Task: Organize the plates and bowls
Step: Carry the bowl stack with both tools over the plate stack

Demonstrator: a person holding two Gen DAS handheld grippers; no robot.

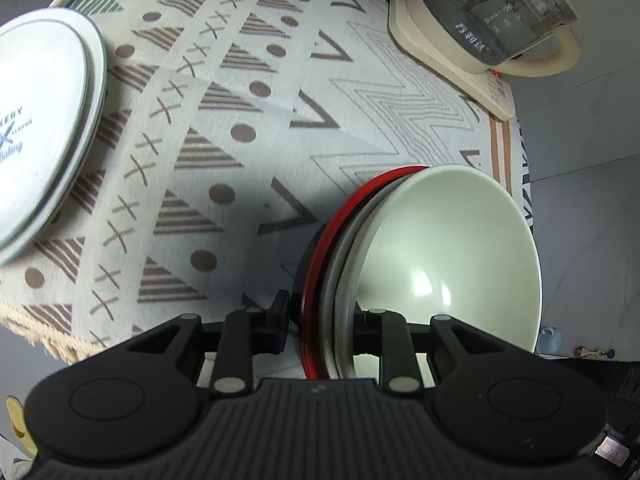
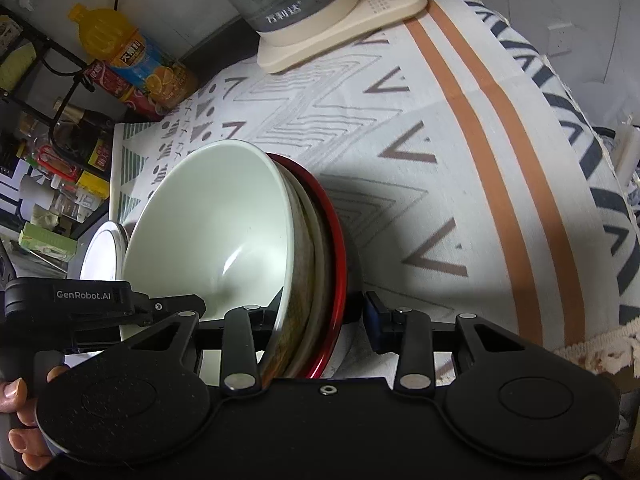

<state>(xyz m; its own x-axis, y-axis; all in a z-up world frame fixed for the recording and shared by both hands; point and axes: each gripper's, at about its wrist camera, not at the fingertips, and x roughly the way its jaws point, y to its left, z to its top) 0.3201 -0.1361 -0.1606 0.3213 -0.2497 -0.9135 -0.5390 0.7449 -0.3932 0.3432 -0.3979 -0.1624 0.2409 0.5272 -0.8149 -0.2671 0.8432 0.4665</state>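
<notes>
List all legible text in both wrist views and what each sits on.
"KERY", "FLAVOR", "Baking", partly cut off: white plate.
"万利达": glass kettle, in both views.
"GenRobot.AI": left tool, on its black body, seen in the right wrist view.
Red digits on the kettle base: too small to read; its button labels likewise.
Orange juice bottle label: Chinese characters, blurred.
Shelf packages: unreadable.

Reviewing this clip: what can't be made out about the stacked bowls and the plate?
- Bowl stack, left wrist view: lower rims cut off by the left hand-held gripper; bowl count unclear.
- Stack's underside, right wrist view: hidden behind the white bowl.
- Plate, left wrist view: lettering blurred, cut by the edge.
</notes>
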